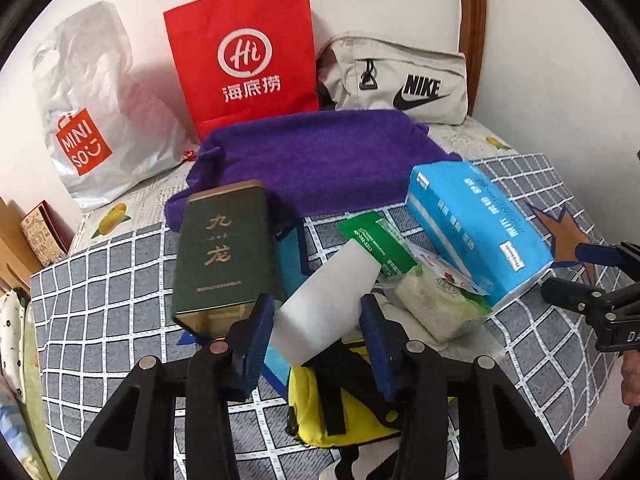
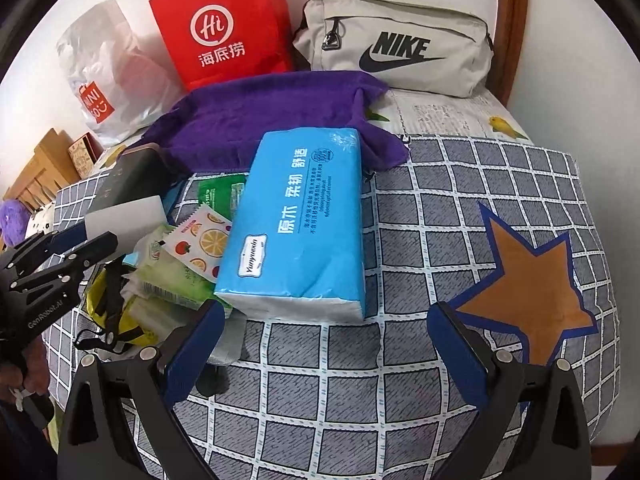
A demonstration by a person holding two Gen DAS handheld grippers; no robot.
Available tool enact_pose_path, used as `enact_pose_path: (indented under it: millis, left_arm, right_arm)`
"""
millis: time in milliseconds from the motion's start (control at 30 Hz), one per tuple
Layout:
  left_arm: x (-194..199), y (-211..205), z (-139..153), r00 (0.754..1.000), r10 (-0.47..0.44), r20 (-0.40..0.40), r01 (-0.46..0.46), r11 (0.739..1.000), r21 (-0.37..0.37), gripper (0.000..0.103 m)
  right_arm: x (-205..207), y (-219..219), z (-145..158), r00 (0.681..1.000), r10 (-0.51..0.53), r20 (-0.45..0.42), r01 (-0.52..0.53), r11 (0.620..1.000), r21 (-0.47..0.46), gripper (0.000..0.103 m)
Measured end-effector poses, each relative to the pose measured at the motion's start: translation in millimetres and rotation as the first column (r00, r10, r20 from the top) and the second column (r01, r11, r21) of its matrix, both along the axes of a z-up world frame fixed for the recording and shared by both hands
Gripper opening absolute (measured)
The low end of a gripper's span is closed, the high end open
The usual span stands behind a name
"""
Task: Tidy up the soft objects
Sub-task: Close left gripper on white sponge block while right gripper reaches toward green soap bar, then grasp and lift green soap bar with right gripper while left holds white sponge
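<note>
A white foam block (image 1: 324,304) sticks up between the blue pads of my left gripper (image 1: 316,308), which is shut on it above a yellow pouch (image 1: 320,420) with black straps. The right wrist view shows that same block (image 2: 124,216) raised in the left gripper (image 2: 80,240). A blue tissue pack (image 2: 300,216) lies on the checked cloth (image 2: 400,360), leaning on green wipe packs (image 2: 172,276). Behind them a purple towel (image 2: 260,112) is spread out. My right gripper (image 2: 326,316) hangs open just in front of the tissue pack, nothing between its fingers.
A dark green tin box (image 1: 224,252) stands left of the block. Against the wall lean a red paper bag (image 1: 244,56), a white plastic shopping bag (image 1: 92,112) and a beige zip bag (image 1: 400,76). An orange star patch (image 2: 532,292) marks the cloth at right.
</note>
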State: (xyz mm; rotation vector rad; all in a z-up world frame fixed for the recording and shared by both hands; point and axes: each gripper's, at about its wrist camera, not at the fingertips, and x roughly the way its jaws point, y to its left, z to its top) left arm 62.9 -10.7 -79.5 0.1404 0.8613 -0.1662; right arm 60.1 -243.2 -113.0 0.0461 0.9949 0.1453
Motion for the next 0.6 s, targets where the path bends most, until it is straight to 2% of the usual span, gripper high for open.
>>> enact_pose_path:
  millis: [333,500,600]
  left_arm:
    - [-17,22,19,0.999,0.03,0.028,-0.028,0.998,-0.053,0.042]
    - [-25,30,26,0.998,0.046,0.043,-0.043,0.997,-0.065,0.042]
    - [-30,37,28,0.998,0.052,0.047,-0.049,0.996,-0.072,0.042]
  right_arm:
    - [-5,31,13,0.995,0.087,0.038,-0.088,0.996,0.01,0.1]
    - [-4,61,15,0.983,0.177,0.048,-0.178,0.984,0.008,0.095]
    - [-2,80,11,0.972,0.232,0.047,-0.232,0.973,-0.004,0.088]
